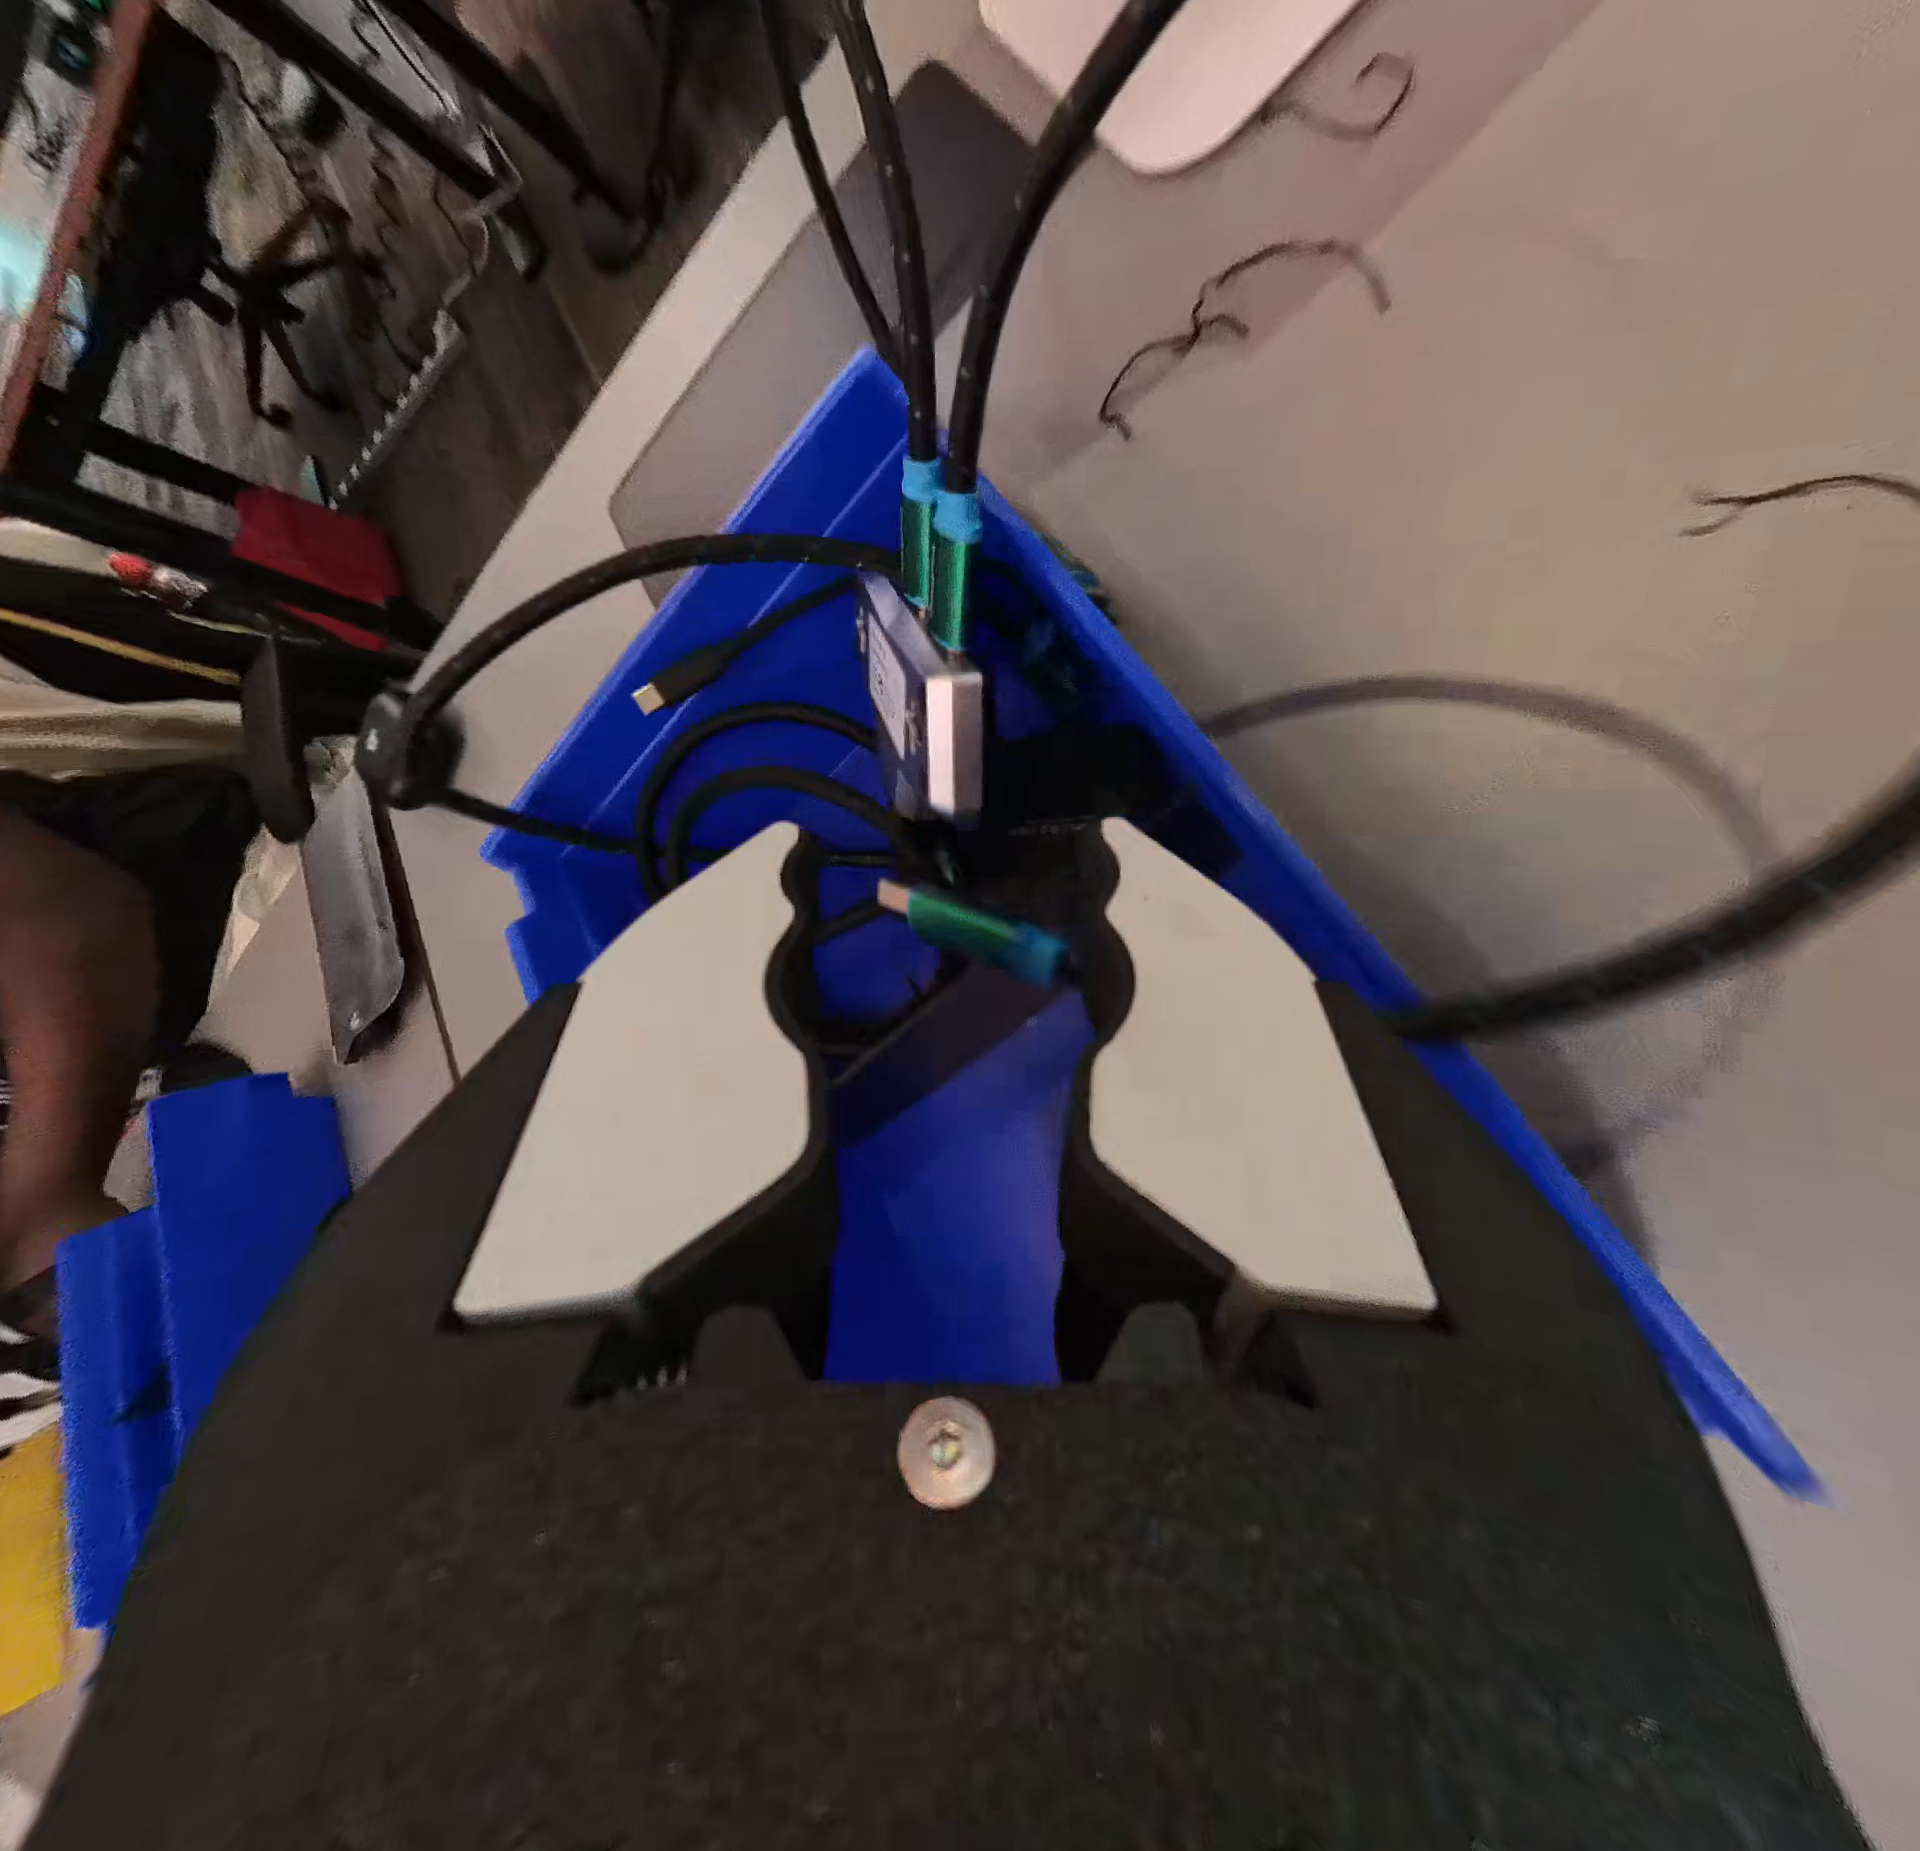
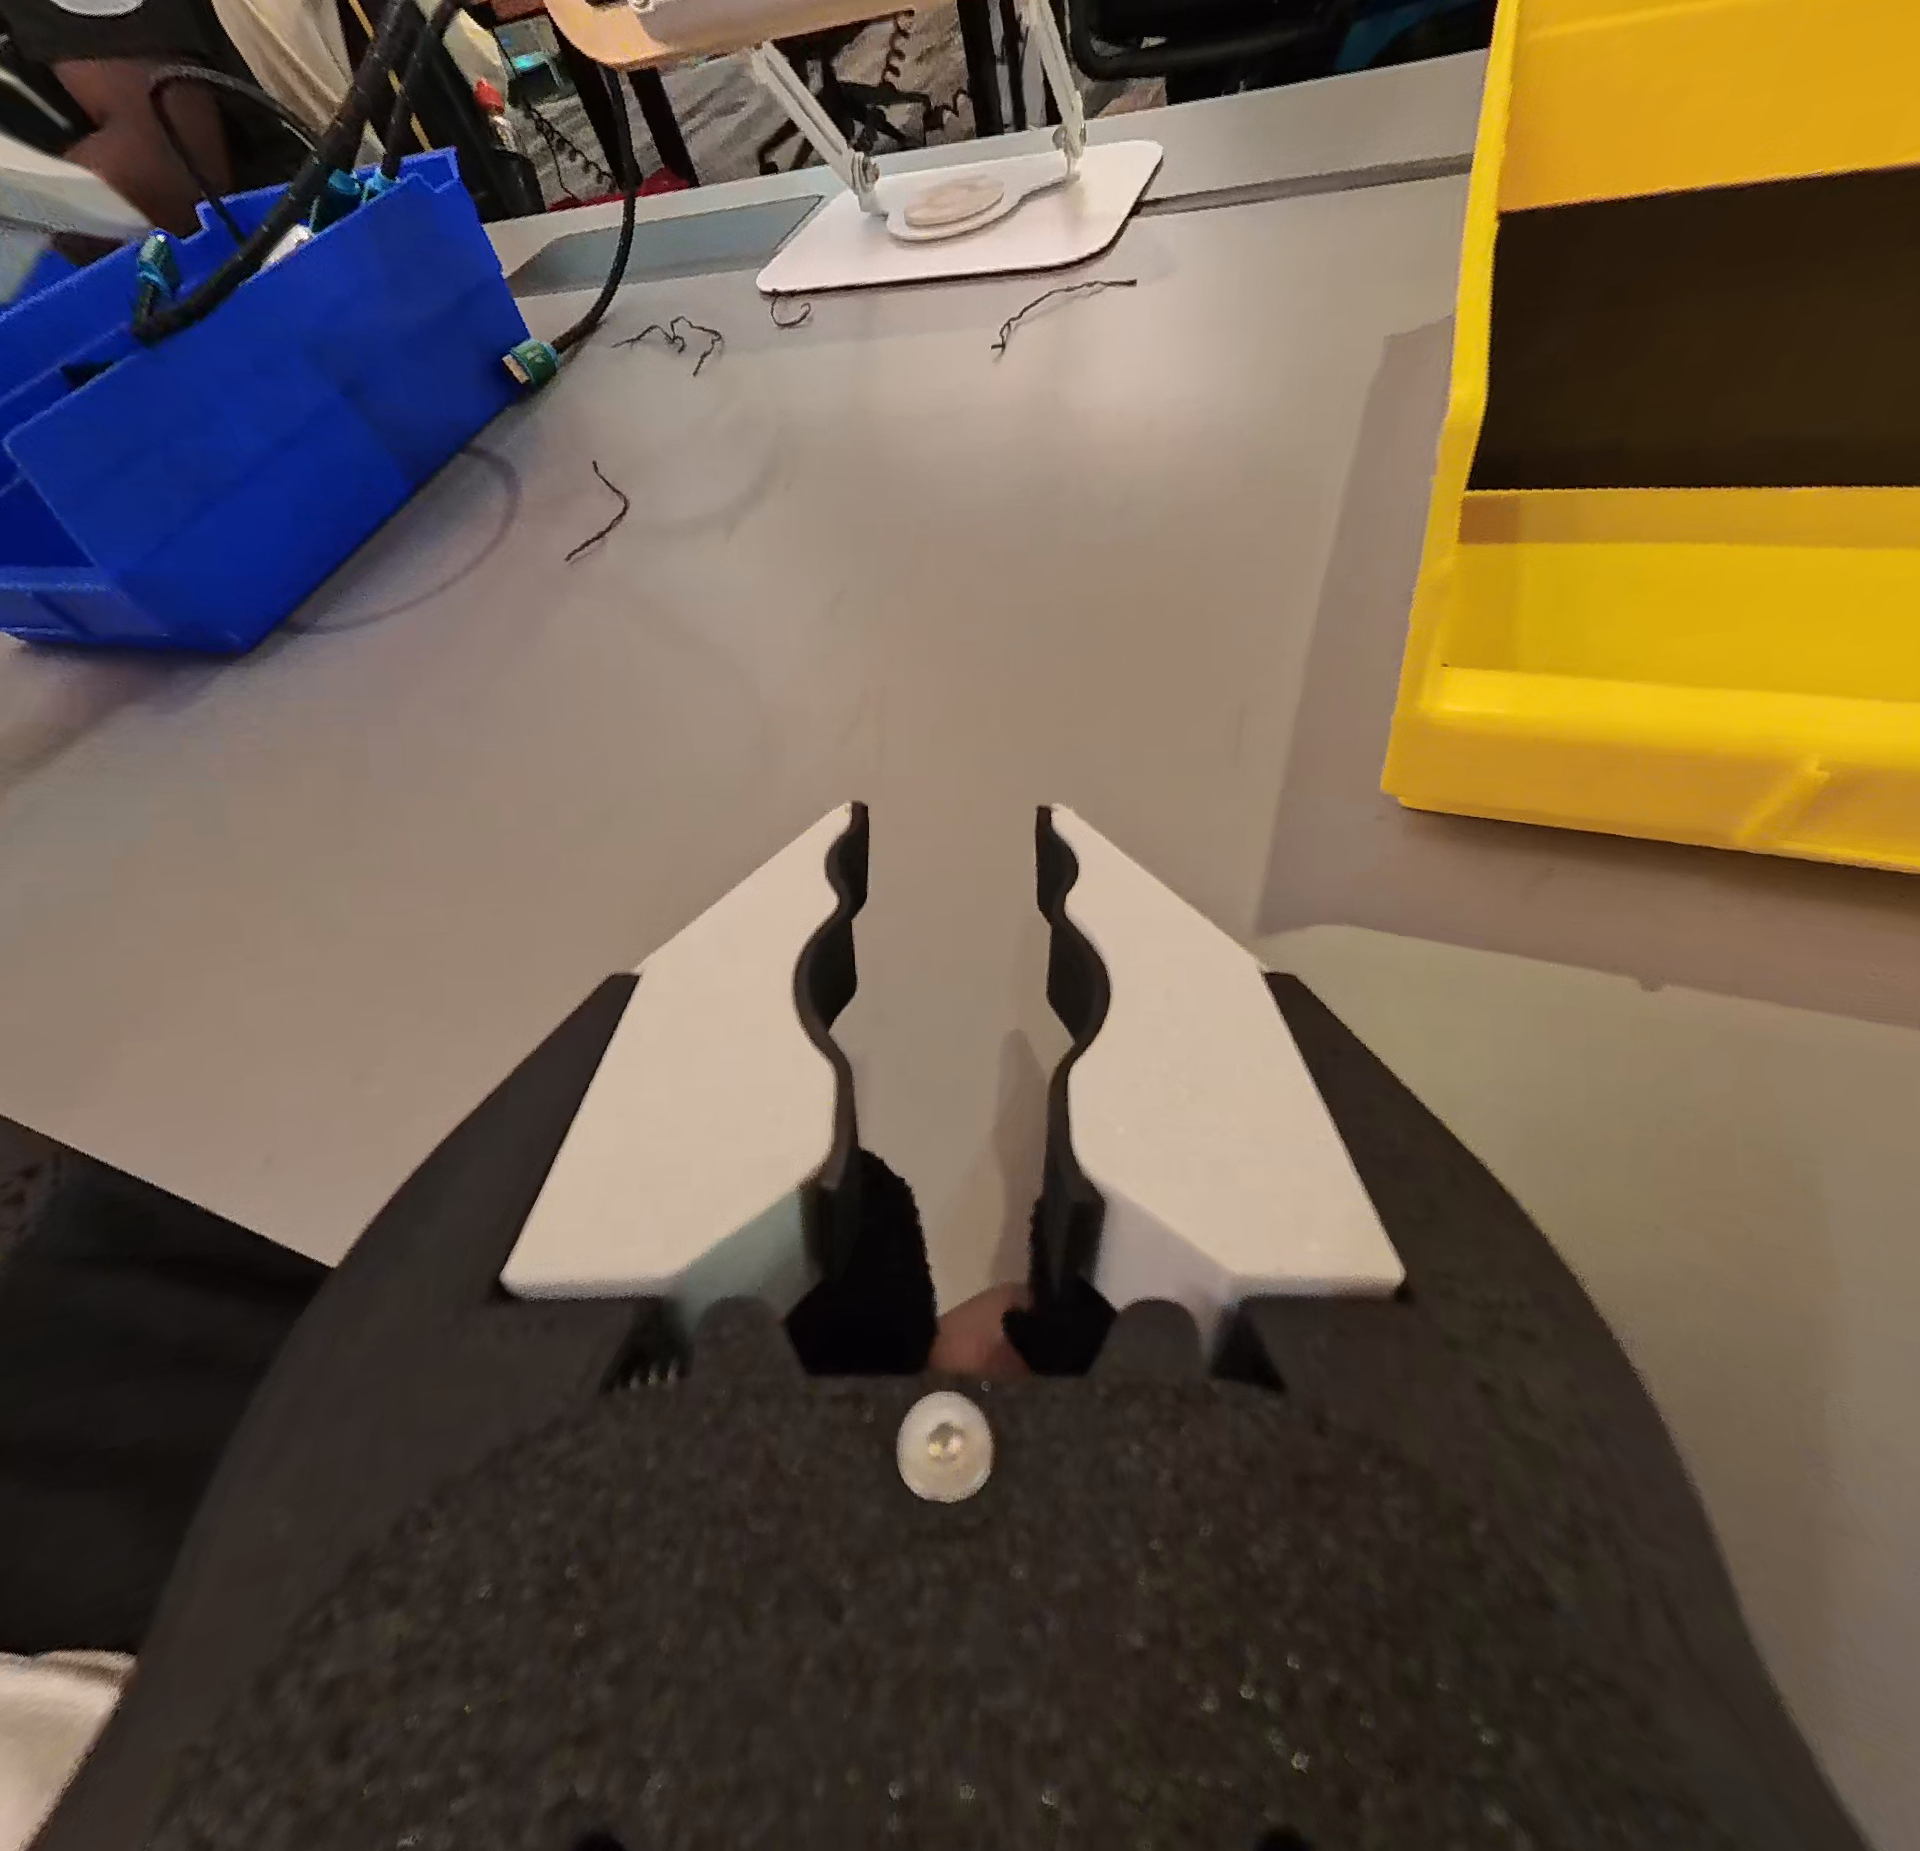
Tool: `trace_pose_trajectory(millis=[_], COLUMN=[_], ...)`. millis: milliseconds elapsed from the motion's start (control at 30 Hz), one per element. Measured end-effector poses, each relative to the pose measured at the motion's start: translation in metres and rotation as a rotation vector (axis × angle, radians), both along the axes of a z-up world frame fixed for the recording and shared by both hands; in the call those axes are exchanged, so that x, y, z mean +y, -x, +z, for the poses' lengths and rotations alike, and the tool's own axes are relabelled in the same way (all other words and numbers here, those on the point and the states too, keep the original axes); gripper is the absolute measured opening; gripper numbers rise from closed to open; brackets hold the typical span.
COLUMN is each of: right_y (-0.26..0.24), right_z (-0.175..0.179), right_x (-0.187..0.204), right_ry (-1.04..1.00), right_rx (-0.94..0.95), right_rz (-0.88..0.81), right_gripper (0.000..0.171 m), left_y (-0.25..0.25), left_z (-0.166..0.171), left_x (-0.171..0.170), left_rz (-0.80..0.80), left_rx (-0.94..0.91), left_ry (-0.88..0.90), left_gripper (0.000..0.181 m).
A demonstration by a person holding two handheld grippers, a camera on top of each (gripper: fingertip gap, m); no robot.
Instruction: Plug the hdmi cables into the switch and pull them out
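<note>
My left gripper (image 1: pixel 951 856) hangs wide over the bin (image 1: pixel 1195 679) to reach a plug (image 1: pixel 977 934); my right gripper (image 2: pixel 951 814) idles, narrowly parted, empty.

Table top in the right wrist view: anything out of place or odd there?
Yes. Loose black thread scraps lie scattered on the grey table, and one HDMI plug rests on the table outside the blue bin, its cable trailing away behind the bin. The right claw is open and empty.
</note>
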State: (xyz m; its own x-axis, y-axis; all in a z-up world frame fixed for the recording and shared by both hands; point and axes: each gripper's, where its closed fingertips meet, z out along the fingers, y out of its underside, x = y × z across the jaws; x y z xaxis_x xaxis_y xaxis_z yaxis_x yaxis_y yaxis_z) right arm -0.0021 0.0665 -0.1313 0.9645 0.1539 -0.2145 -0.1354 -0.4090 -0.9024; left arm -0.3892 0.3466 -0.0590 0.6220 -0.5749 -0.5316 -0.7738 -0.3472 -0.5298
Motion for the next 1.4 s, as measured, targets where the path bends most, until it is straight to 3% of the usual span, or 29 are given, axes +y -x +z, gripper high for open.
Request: trace_pose_trajectory(millis=[267, 500, 667, 833, 1100, 1267, 1400], right_y=[-0.003, 0.006, 0.010, 0.007, 0.012, 0.017, 0.017], right_z=[-0.011, -0.021, -0.027, -0.027, -0.021, -0.019, -0.016], right_x=[0.000, 0.002, 0.003, 0.004, 0.001, -0.002, -0.003], right_ry=[0.049, 0.100, 0.123, 0.128, 0.122, 0.113, 0.103], right_rx=[0.062, 0.104, 0.093, 0.118, 0.151, 0.116, 0.101], right_rz=[0.011, 0.048, 0.070, 0.062, 0.077, 0.088, 0.083], right_gripper=[0.031, 0.031, 0.031, 0.031, 0.031, 0.031, 0.031], left_y=[0.003, -0.002, 0.003, 0.012, 0.028, 0.051, 0.055], left_z=[-0.047, -0.065, -0.058, -0.028, 0.057, 0.075, 0.111], left_x=[0.057, 0.068, 0.068, 0.050, 0.025, 0.022, 0.018], left_rz=[0.068, 0.064, 0.075, 0.049, -0.034, -0.108, -0.098], left_rx=[0.133, 0.172, 0.229, 0.177, -0.072, 0.017, 0.010], left_ry=[0.217, 0.329, 0.268, 0.194, 0.066, 0.070, -0.021], left_gripper=[0.043, 0.031, 0.023, 0.022, 0.021, 0.020, 0.020])
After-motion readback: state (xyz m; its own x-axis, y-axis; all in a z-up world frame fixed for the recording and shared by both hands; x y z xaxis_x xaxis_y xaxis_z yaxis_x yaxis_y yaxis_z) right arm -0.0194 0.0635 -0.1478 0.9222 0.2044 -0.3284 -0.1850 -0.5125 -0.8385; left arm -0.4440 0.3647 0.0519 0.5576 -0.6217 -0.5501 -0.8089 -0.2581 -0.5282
